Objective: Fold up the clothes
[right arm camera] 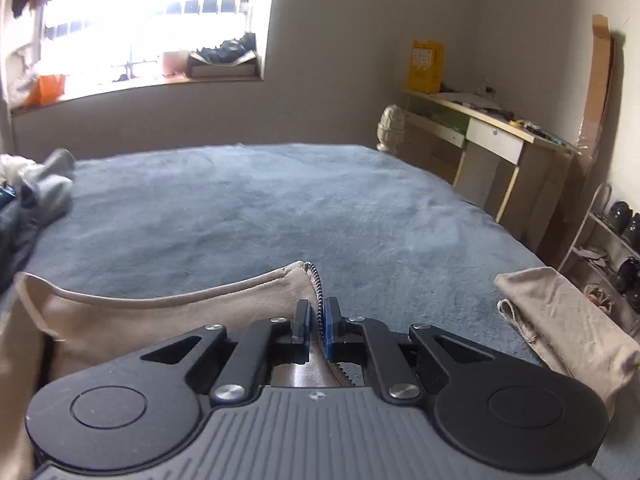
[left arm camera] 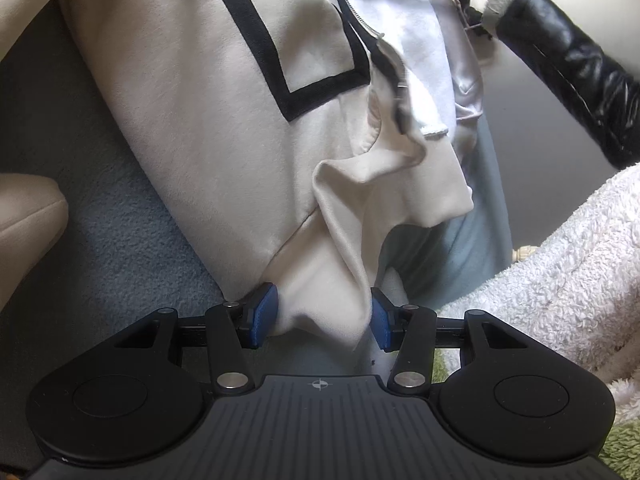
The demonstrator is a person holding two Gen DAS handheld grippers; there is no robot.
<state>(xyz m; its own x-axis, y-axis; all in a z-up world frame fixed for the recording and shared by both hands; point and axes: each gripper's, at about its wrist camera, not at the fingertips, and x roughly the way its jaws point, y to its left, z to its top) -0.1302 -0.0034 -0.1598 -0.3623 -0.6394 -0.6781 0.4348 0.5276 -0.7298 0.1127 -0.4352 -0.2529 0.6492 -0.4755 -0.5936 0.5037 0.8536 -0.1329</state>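
**Jacket held over the bed**

On a blue bed cover, the cream zip jacket hangs partly lifted. The right gripper pinches its zipper edge; the left gripper stands fairly wide, cloth bunched between its pads, grip uncertain. Seemingly mid-fold or spreading; either needs both corners held evenly.

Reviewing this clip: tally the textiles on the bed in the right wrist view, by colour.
Beige: 2, the zip jacket pinched by the right gripper and a folded piece
Grey or dark: 1 heap, items within it not separable
Blue: 1 bed cover
Total: 4
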